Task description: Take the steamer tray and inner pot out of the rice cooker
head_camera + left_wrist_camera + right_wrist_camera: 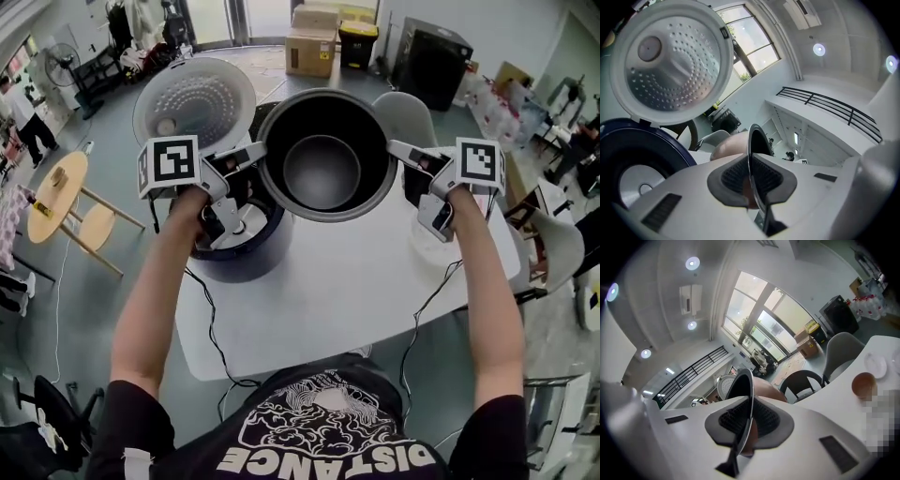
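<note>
The dark inner pot [323, 169] hangs in the air over the white table [356, 291], just right of the rice cooker [246, 258]. My left gripper [255, 152] is shut on the pot's left rim and my right gripper [401, 150] is shut on its right rim. In the left gripper view the thin metal rim [751, 140] runs between the ribbed pads [736, 176]. The right gripper view shows the rim [746, 385] clamped the same way. The cooker's dark blue body stands with its lid [194, 98] swung up, its heating plate [637, 180] bare. I see no steamer tray for certain.
A grey chair [405, 111] stands behind the table. A brown bowl [862, 383] and a white dish [875, 364] sit on the table's right part. Cardboard boxes [311, 42] and a black cabinet [431, 61] stand farther back; a round wooden table [54, 192] is at left.
</note>
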The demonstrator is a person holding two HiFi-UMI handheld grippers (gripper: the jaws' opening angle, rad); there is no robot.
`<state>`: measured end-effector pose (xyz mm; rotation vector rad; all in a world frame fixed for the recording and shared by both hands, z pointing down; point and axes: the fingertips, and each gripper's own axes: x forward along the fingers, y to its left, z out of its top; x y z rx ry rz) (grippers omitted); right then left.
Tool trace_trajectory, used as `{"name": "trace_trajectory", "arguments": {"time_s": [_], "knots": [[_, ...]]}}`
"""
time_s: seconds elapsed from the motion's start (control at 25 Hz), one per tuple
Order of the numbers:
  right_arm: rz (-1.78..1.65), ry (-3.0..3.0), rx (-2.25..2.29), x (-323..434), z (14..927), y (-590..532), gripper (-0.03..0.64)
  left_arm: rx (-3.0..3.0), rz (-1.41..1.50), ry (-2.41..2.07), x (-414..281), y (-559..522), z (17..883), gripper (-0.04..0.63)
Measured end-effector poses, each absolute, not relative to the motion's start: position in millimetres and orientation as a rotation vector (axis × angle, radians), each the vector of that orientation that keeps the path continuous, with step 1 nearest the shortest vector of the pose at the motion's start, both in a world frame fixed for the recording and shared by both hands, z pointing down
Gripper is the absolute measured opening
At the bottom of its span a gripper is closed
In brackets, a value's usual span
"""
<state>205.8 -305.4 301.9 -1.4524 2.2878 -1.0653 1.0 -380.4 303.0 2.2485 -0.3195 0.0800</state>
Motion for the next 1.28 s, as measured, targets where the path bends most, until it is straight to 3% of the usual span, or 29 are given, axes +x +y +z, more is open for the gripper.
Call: {"name": "trace_trajectory", "arguments": {"time_s": [0.56, 1.28], "knots": [[-1.231, 2.174, -1.468, 353.9, 358.0, -259.6, 0.041, 2.171, 0.186, -0.389, 146.5, -333.7, 345.6, 0.037], [-1.6, 2.368, -1.253, 399.9, 491.9, -290.2, 0.041, 1.909, 0.223, -0.79, 179.5, -296.2, 485.5, 0.044]]}}
